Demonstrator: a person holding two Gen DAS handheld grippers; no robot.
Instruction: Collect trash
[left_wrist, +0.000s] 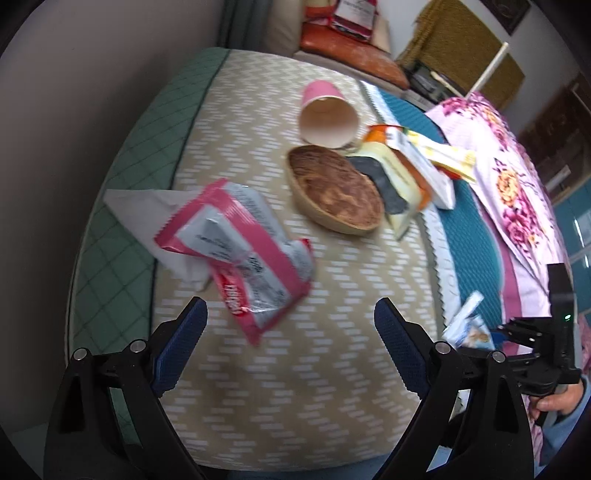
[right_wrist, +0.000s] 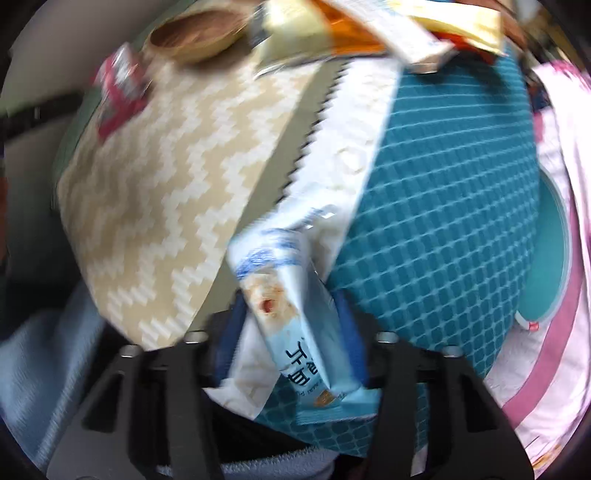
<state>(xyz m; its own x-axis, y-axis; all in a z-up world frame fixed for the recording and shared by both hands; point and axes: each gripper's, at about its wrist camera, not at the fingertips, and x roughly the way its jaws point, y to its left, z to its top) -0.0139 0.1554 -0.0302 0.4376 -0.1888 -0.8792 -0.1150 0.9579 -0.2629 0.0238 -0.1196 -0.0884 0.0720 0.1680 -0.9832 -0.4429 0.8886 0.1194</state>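
Left gripper (left_wrist: 290, 314) spread wide above the beige zigzag mat (left_wrist: 280, 376), blue pads (left_wrist: 181, 343) apart with nothing between them. Just beyond the left pad, a crumpled pink-and-silver wrapper (left_wrist: 236, 251) lying on the mat, partly over a white paper napkin (left_wrist: 147, 206) toward the mat's left edge. Farther off, near the middle of the mat, a shallow wooden bowl (left_wrist: 334, 188), and just behind it a pink paper cup (left_wrist: 327, 112) tipped on its side, mouth toward the camera. To the right of the bowl, touching it, a loose pile of packets (left_wrist: 402, 173) in orange, yellow and white (individual wrappers hard to separate). Right gripper (right_wrist: 291, 321) pinching a pale blue snack wrapper (right_wrist: 291, 295), pads pressed on either side of it, the packet standing up between them over the seam where the mat meets a teal quilted cover (right_wrist: 443, 206); same wrapper visible at the near right in the left wrist view, held out at the gripper's tip. White scalloped trim (right_wrist: 343, 147) running between mat and teal cover. Pink floral blanket (left_wrist: 509, 177) along the far right. Part of a hand (left_wrist: 561, 402) gripping the right tool's handle at the right edge, with a light blue sleeve below. Right wrist view blurred, so finer print on the wrapper unreadable.
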